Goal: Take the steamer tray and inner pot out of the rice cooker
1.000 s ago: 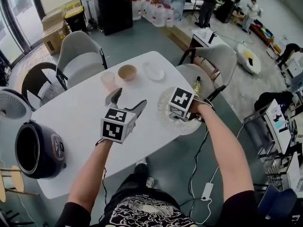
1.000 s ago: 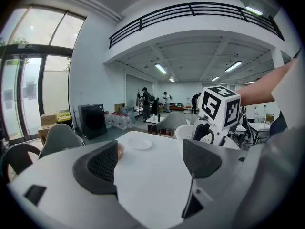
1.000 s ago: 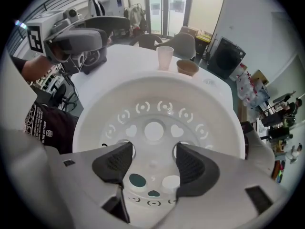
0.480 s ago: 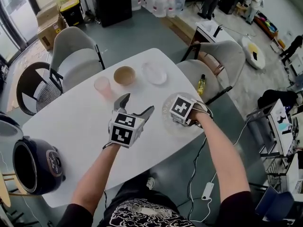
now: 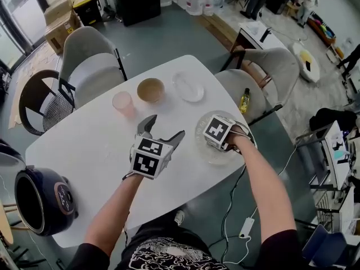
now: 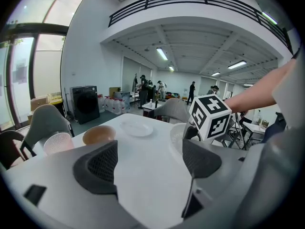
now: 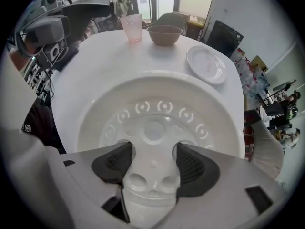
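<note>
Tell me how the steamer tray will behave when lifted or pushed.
The steamer tray looks like thin white plastic, so probably light and stiff. On the smooth table it would likely slide. Broad and shallow, it seems unlikely to tip.
</note>
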Demonstrator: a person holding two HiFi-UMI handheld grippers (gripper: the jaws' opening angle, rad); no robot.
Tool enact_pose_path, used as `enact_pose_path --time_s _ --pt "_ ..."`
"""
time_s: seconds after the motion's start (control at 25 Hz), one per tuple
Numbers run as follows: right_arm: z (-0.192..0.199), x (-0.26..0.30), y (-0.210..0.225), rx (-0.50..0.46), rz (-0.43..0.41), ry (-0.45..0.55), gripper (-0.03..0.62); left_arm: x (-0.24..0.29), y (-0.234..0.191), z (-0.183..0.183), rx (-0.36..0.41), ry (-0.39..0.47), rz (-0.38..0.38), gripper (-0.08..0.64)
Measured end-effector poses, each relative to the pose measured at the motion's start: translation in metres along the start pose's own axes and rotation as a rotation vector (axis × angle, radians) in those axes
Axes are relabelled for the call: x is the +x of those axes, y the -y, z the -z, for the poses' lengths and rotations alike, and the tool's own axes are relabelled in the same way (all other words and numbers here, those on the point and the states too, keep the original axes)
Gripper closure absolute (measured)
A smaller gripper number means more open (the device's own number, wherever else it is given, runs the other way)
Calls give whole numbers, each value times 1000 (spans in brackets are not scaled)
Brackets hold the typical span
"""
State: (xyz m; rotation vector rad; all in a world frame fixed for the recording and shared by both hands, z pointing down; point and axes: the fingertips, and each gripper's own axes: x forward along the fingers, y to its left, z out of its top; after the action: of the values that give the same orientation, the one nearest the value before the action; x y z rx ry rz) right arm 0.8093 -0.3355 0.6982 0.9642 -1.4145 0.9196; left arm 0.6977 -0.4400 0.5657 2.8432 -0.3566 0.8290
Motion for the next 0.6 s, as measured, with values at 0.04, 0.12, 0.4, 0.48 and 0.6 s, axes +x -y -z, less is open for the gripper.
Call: enact_pose_path --time_s 0.04,0.12,0.4,0.48,0.6 --pt "0 2 1 0 -1 -6 287 1 -1 1 -1 -2 -1 146" --pt "0 6 2 -3 -10 -15 287 3 -4 4 -5 -5 -4 146" --pt "-2 6 6 3 7 -3 253 4 -7 5 -6 -11 0 146" --pt "-3 7 5 3 9 0 266 4 -6 3 -4 -9 5 146" --pt "-4 5 2 0 13 1 272 -1 -7 -2 0 -5 7 146"
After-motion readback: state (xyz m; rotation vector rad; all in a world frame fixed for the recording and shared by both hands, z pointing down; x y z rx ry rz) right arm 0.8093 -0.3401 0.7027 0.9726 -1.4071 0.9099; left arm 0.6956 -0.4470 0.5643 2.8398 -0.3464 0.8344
